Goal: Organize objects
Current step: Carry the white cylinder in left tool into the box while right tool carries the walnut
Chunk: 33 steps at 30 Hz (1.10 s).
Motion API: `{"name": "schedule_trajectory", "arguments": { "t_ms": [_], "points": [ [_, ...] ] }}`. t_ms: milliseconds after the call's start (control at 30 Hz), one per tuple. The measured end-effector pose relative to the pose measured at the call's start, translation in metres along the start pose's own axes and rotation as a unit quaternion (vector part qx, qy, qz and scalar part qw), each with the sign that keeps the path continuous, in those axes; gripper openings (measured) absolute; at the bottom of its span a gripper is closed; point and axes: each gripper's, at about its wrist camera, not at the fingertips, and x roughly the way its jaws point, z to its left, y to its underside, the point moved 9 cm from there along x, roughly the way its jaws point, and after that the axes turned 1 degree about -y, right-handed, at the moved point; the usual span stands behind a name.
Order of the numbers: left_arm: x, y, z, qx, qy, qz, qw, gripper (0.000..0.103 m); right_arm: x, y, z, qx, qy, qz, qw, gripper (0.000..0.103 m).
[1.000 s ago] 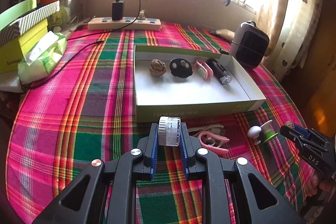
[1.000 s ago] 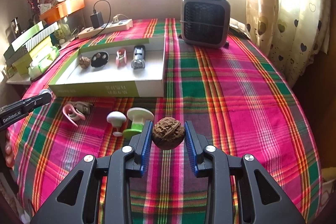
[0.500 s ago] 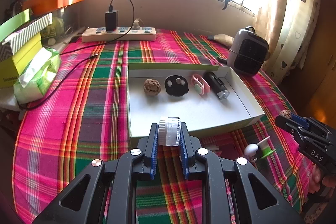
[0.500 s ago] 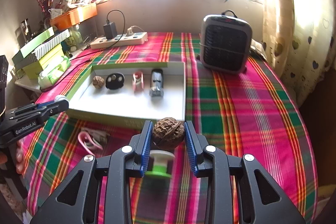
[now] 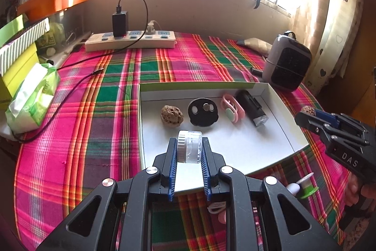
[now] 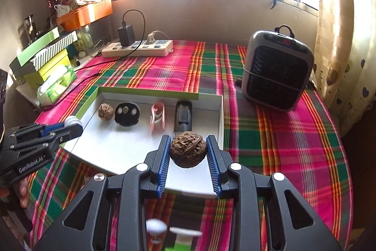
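My left gripper is shut on a small clear jar with a white ribbed lid, held above the front of the white box tray. My right gripper is shut on a brown walnut, held over the tray's near right corner. In the tray lie a walnut, a black disc, a pink clip and a black flashlight. The right gripper also shows in the left wrist view, and the left gripper in the right wrist view.
A grey heater stands right of the tray. A power strip with a charger lies at the back. Stacked boxes and a tissue pack sit at the left. A white-and-green spool and a pink clip lie on the plaid cloth before the tray.
Both grippers have risen and moved forward over the tray, each still holding its object. The spool and pink clip on the cloth now lie below and behind the fingertips.
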Motion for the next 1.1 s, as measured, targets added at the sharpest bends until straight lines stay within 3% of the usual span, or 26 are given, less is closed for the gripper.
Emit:
{"name": "schedule_trajectory", "arguments": {
  "t_ms": [667,1100],
  "points": [
    [0.038,-0.004,0.008,0.0,-0.014,0.03,0.9994,0.017,0.07,-0.029,-0.019,0.003,0.02,0.038,0.999,0.032],
    [0.045,-0.003,0.006,0.009,-0.019,0.034,0.9992,0.017,0.083,-0.028,-0.022,0.02,0.017,0.045,0.999,0.032]
  ]
}}
